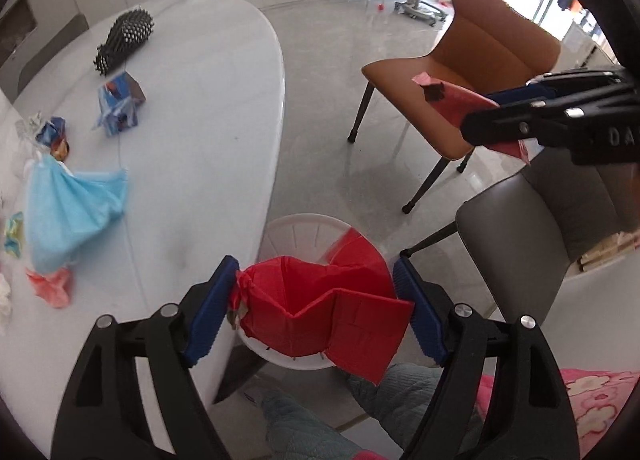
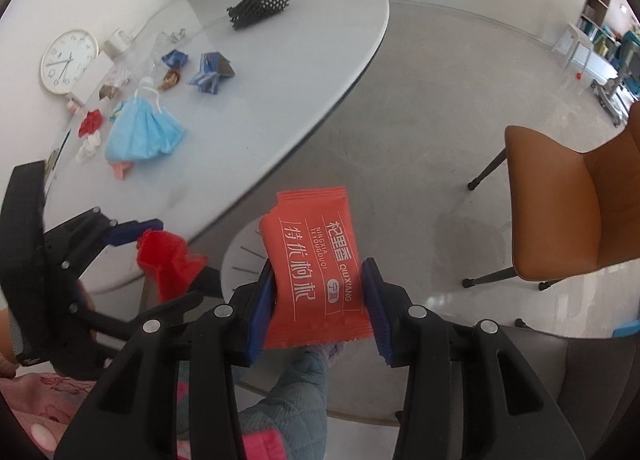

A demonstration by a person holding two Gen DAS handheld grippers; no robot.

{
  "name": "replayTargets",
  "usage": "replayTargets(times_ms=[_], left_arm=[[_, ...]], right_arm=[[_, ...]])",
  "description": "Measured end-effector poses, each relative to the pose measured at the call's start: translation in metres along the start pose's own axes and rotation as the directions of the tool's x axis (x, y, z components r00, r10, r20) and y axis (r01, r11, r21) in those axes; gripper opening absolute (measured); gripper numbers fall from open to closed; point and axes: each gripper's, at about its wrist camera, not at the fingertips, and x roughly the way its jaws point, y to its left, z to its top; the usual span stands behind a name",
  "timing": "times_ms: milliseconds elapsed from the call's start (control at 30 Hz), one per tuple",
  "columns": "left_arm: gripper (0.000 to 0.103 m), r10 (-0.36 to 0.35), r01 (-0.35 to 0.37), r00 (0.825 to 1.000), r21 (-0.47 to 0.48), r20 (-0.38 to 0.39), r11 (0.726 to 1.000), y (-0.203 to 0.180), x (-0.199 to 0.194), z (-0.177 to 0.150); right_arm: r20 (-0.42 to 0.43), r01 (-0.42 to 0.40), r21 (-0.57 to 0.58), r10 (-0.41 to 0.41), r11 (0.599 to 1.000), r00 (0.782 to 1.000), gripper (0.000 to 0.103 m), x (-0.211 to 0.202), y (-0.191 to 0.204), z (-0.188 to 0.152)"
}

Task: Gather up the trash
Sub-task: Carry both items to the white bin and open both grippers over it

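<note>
**A:** From the left wrist: the left gripper (image 1: 316, 312) hangs over the white bin (image 1: 304, 228), which stands on the floor just off the near edge of the surface (image 1: 208, 108). The jaws are spread wide, with a folded red box (image 1: 320, 308) between them. Its crumpled end touches the left pad; whether the right pad still presses it I cannot tell.

**B:** So it's about to drop?

**A:** That's my guess. The box is broad against the bin's mouth, so I'd keep it centred over the opening and let it fall flat, not edge-on to the rim. Far right, the right gripper (image 1: 532, 108) holds something reddish over the brown chair (image 1: 472, 72).

**B:** And the right wrist?

**A:** There the right gripper (image 2: 320, 300) pinches an orange-red packet (image 2: 316, 268) by its sides, jaws partly closed on it, above the bin (image 2: 244, 256). The left gripper (image 2: 160, 252) sits to the left with the box.

**B:** Both over one bin, then.

**A:** Yes, so I'd release one at a time to avoid a knock. More trash waits on the surface (image 2: 280, 72): a blue mask (image 2: 144, 136), wrappers (image 2: 176, 60), a blue carton (image 2: 212, 72).
</note>
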Motion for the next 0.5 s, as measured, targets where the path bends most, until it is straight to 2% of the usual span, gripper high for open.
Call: replayTargets(times_ms=[167, 333, 433, 500], left_arm=[[0.088, 0.038, -0.037, 0.999, -0.056, 0.013, 0.998, -0.003, -0.012, 0.005], [0.089, 0.089, -0.087, 0.996, -0.11, 0.017, 0.99, 0.009, -0.039, 0.008], [0.095, 0.106, -0.098, 0.994, -0.167, 0.038, 0.981, 0.022, -0.064, 0.007], [0.095, 0.116, -0.101, 0.992, -0.217, 0.059, 0.971, 0.031, -0.08, 0.007]], right_arm=[[-0.035, -0.075, -0.059, 0.073, 0.995, 0.997, 0.044, 0.018, 0.006, -0.002], [-0.068, -0.131, -0.111, 0.124, 0.985, 0.99, 0.044, 0.037, 0.021, -0.004], [-0.081, -0.159, -0.131, 0.149, 0.979, 0.986, 0.045, 0.048, 0.028, -0.005], [-0.093, -0.166, -0.134, 0.154, 0.977, 0.984, 0.045, 0.056, 0.031, -0.006]])
